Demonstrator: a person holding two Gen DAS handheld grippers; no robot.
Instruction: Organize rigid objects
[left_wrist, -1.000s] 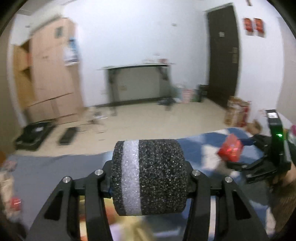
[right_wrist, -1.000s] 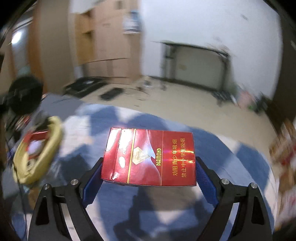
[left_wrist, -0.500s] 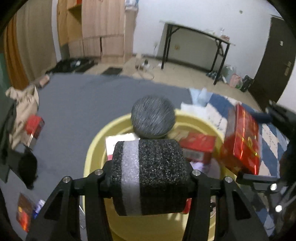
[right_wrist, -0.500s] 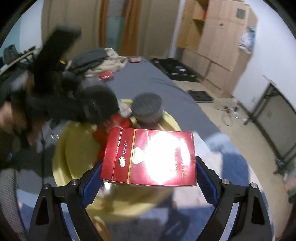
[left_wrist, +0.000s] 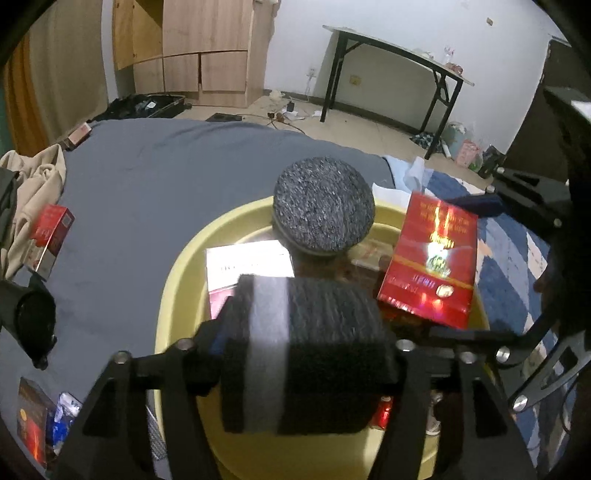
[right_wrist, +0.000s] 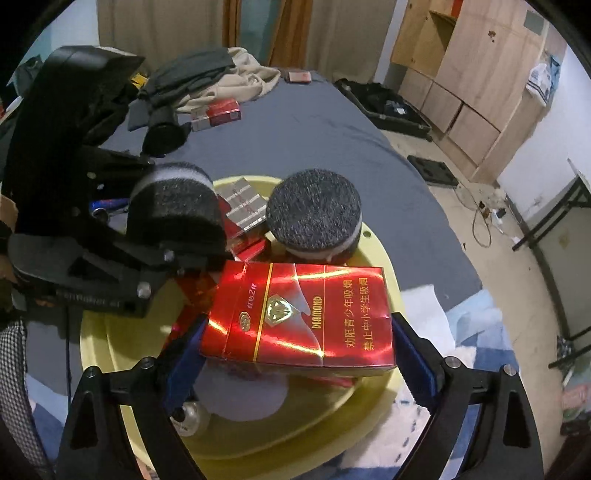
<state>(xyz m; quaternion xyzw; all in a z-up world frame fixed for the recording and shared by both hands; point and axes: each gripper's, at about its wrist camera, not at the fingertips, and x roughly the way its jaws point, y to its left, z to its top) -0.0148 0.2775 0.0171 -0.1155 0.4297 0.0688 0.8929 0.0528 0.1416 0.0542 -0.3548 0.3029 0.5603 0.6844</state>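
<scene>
A yellow basin on the bed holds several boxes and a black foam cylinder standing on end. My left gripper hangs over the basin's near side. Its jaws are opening, and a second black foam cylinder with a white band shows blurred and loose between them. My right gripper holds a red cigarette box flat over the basin's contents. Its jaws are beginning to open, with the blue pads still at the box's ends.
A white and pink box and a silver-striped box lie in the basin. On the grey sheet are a red pack, crumpled clothes and a black tube. More packs lie near left. A folding table stands behind.
Both grippers swung in over the yellow basin, the left also sinking. The left jaws have widened and its cylinder now blurs between them. The red box came over the basin's contents.
</scene>
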